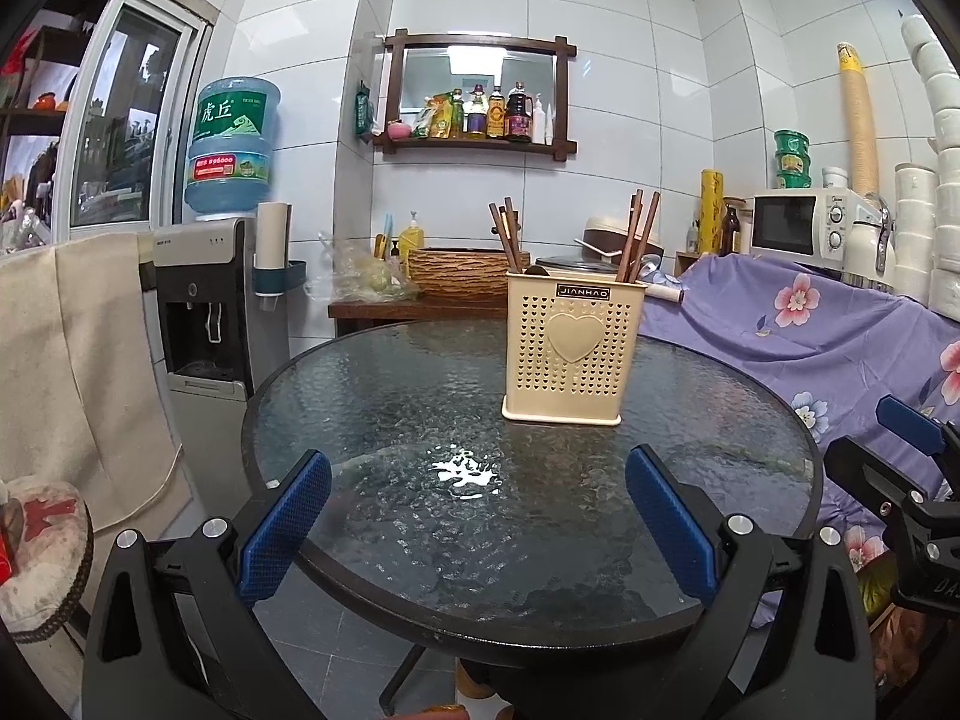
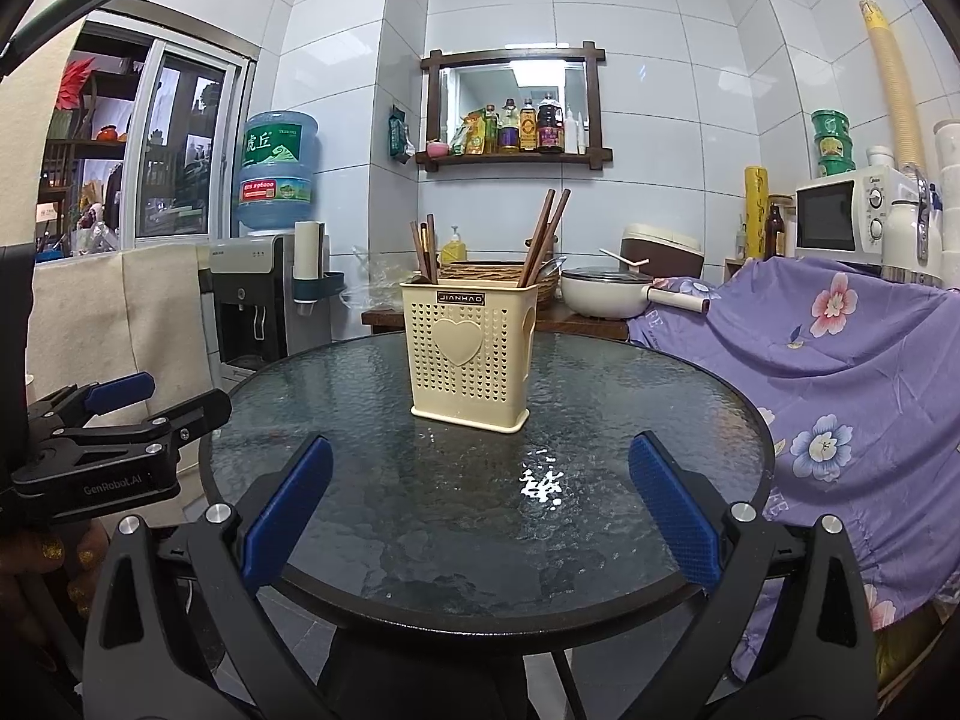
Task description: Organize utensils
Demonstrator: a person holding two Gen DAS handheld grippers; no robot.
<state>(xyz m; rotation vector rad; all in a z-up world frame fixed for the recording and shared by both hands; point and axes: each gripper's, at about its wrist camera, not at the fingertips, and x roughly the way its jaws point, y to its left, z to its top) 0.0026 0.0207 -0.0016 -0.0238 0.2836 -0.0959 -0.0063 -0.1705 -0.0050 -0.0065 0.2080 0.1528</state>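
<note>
A cream perforated utensil holder with a heart on its front stands upright on the round glass table, toward the far side. Brown chopsticks stick out of its left side and more out of its right side. It also shows in the right wrist view, with chopsticks leaning out. My left gripper is open and empty above the table's near edge. My right gripper is open and empty, also at the near edge. Each gripper shows at the side of the other's view.
A purple flowered cloth covers furniture right of the table. A water dispenser stands at the left. A wooden side table behind holds a basket, a pan and a rice cooker. A microwave is at the right.
</note>
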